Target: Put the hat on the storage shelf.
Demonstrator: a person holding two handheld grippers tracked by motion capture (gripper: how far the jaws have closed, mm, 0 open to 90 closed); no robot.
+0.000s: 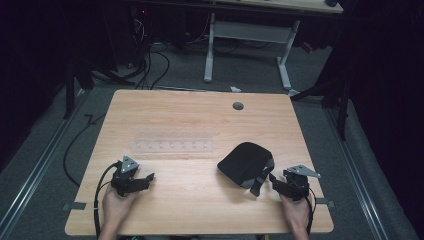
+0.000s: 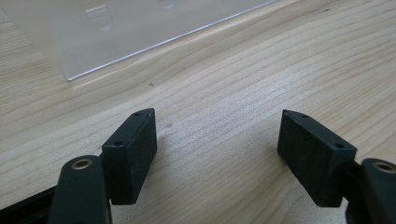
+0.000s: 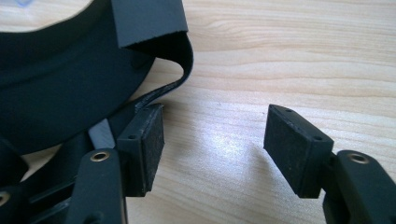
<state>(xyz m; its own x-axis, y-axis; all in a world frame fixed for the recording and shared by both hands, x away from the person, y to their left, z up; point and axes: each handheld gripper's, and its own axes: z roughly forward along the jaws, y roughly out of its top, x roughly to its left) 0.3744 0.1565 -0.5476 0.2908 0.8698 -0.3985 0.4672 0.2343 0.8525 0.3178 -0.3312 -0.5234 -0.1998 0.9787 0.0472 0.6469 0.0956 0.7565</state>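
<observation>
Two grippers on record, both mine, resting on the light wooden table (image 1: pixel 200 120).

High view. My left gripper (image 1: pixel 140 181), black with a grey three-cornered plate, sits in my left hand (image 1: pixel 117 202), jaws parted over bare wood. Ahead of those jaws and a little toward my right gripper lies a flat clear plastic sheet (image 1: pixel 172 146) with a row of small marks. My right gripper (image 1: pixel 275 182), same make, sits in my right hand (image 1: pixel 295 210). Just off its jaws, toward my left gripper, lies a black rounded fabric pouch with grey-and-black straps (image 1: pixel 245 164); one strap end reaches close to the jaw tips. A small grey round grommet (image 1: pixel 238 106) sits well ahead of both grippers, near the table's far edge.

Left gripper view. My left gripper (image 2: pixel 217 135): jaws wide apart, nothing between them but wood grain. The clear sheet (image 2: pixel 140 28) lies ahead, its corner beyond the left-hand jaw, apart from it.

Right gripper view. My right gripper (image 3: pixel 215 135): jaws wide apart, bare wood between them. The pouch (image 3: pixel 60 84) lies outside the left-hand jaw, its curled black strap ending just ahead of that jaw; whether they touch, I cannot tell.
</observation>
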